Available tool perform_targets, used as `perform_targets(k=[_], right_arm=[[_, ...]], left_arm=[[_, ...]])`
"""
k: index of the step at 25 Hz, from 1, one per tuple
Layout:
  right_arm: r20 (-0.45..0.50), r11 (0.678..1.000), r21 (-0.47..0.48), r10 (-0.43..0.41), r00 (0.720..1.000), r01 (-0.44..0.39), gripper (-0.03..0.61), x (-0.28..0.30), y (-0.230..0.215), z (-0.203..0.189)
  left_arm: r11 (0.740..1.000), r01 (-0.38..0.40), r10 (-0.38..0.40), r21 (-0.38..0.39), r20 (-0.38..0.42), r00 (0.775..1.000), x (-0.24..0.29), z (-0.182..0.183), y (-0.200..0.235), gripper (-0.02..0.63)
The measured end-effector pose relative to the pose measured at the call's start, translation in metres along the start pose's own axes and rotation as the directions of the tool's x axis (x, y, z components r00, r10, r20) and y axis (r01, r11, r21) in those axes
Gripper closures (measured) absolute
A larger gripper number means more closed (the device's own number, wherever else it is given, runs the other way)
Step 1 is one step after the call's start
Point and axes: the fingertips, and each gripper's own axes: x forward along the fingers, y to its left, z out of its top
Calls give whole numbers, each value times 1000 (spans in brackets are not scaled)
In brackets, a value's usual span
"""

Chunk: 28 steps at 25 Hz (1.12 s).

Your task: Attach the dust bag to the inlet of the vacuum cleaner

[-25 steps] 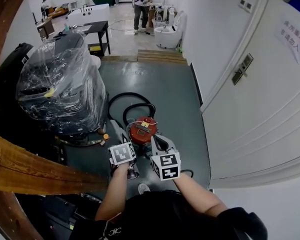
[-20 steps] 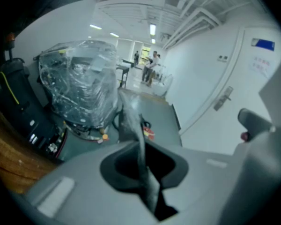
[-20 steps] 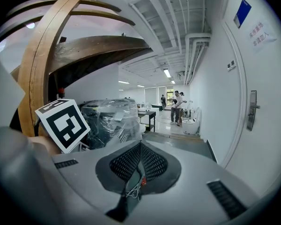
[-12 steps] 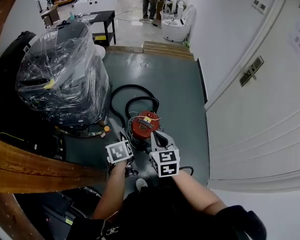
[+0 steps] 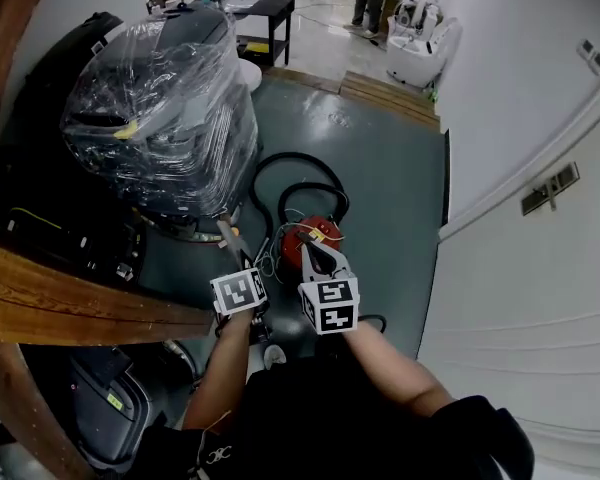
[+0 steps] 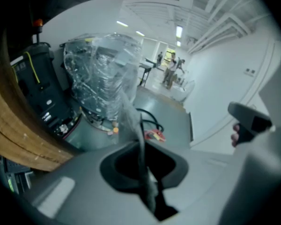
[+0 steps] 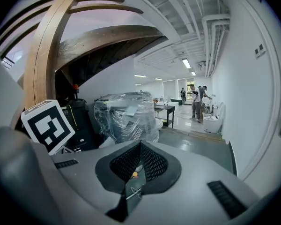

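I am pinching the dust bag (image 6: 130,118) in my left hand-held gripper (image 6: 141,158), with my right hand-held gripper (image 7: 139,165) pressed together, and aiming the bag squarely at the vacuum cleaner (image 5: 296,246).

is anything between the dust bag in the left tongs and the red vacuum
Nothing visible between dust bag and vacuum; only the shut right tongs overlap the vacuum's top in the head view. The inlet itself isn't visible.
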Motion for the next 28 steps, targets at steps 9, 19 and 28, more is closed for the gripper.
perform_targets(k=[9, 19, 28], right_arm=[[-36, 990, -23, 135, 990, -136, 589, 42, -24, 7], [-117, 964, -52, 254, 960, -261, 589, 76, -47, -14], [-248, 949, -105, 265, 932, -298, 589, 130, -64, -95]], left_arm=[[989, -105, 104, -101, -16, 994, 15, 7, -11, 586], [952, -220, 208, -214, -75, 975, 47, -16, -12, 586], [935, -207, 182, -288, -109, 977, 97, -57, -10, 586]])
